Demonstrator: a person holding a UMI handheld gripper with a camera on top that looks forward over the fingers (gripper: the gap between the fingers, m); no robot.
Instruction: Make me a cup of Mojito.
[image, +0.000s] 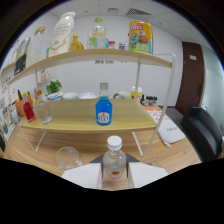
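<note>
Your gripper (114, 176) has a small clear bottle (114, 159) with a white cap standing between its 2 pale fingers (82, 175). The finger faces sit close against the bottle's lower body on either side, but you cannot tell whether both of them actually press on the glass or whether a slim gap remains. The bottle stands upright, its cap rising above the fingertips, and a little amber liquid shows low in it.

Just beyond the fingers and off to your left, an empty clear glass (68, 158) stands on the wooden tabletop (30, 150), near the bottle but not touching it.

Further ahead, on the lower shelf (75, 120) of a white-framed rack, a blue bottle (103, 106) with a pale cap stands upright, almost directly in line with the bottle between your fingers and well apart from it. At the left end of that shelf you have a red bottle (28, 111) and a clear jar (44, 112) side by side. Behind the blue bottle, a few white bowls (88, 95) and a small green plant (53, 86) sit along the back.

The upper shelf (100, 55) carries a tall white bottle (62, 34), a clear bottle (98, 34) with a green cap and a colourful carton (140, 36). A dark chair (202, 130) stands to your right.
</note>
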